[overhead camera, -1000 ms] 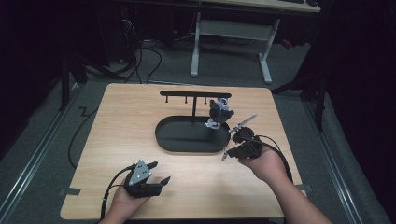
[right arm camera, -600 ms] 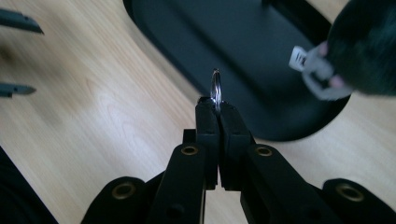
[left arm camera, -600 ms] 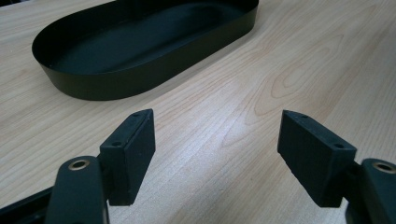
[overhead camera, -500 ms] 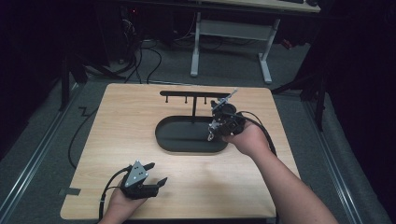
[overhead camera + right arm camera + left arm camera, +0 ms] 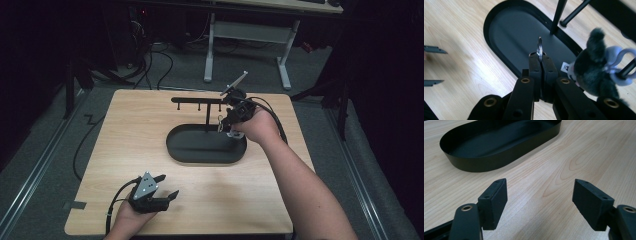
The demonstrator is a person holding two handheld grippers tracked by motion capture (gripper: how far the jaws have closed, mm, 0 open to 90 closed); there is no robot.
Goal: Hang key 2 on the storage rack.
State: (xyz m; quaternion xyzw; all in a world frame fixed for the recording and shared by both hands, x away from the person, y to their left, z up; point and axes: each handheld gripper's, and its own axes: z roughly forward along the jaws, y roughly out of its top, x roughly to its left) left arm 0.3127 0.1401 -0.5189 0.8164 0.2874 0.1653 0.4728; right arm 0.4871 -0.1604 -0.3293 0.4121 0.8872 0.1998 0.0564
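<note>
My right gripper (image 5: 225, 120) hovers over the right end of the black oval tray (image 5: 200, 160), just under the rack's bar (image 5: 195, 100). In the right gripper view its jaws (image 5: 539, 56) are shut on a thin metal key ring (image 5: 539, 48) that stands upright above the tray floor (image 5: 506, 30), near the rack's post (image 5: 557, 15). Right beside it a grey plush toy (image 5: 591, 72) hangs by a pale loop (image 5: 621, 62) around a black peg. My left gripper (image 5: 169, 186) rests on the table near the front left, open, nothing between its pads (image 5: 540, 187).
The wooden table (image 5: 130, 130) is bare to the left of and in front of the tray (image 5: 486, 163). A cable (image 5: 272, 117) trails from the right gripper over the hand. Beyond the table stand a white desk frame (image 5: 245, 35) and floor cables.
The right gripper, still shut on the ring, has moved from the table right of the tray up and left to the rack's right end. The left gripper has stayed put.
</note>
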